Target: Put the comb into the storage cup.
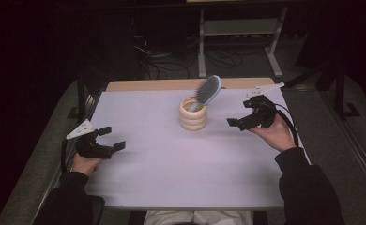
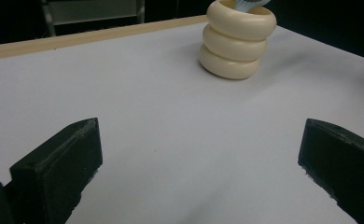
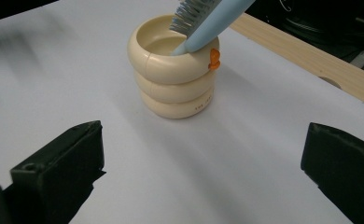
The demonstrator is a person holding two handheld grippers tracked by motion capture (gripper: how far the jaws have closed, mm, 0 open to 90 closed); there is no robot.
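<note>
A dark room with cables and metal shelf legs lies beyond a white table (image 1: pixel 171 154) that has a bare wooden strip along its far edge. Near the far middle of the table stands a cream holder (image 1: pixel 193 113) shaped like 3 stacked rings. A blue hairbrush (image 1: pixel 207 91) sits in it handle down, its bristled head leaning out over the far right rim. A small orange mark shows on the holder's top ring in the right gripper view.

The right gripper (image 1: pixel 240 123) is held above the table just to the right of the holder, its 2 jaws spread wide and pointed at it, holding nothing. The left gripper (image 1: pixel 111 138) hovers low at the near left, well apart from the holder, jaws also spread and empty.

Judging from this, the brush is the thing in hand, and it is top-heavy where it leans. A jaw that brushes the head or nudges the rim could tip the holder over, since it stands free and looks light. A pinch on the bristles rather than the handle would likely slip.
</note>
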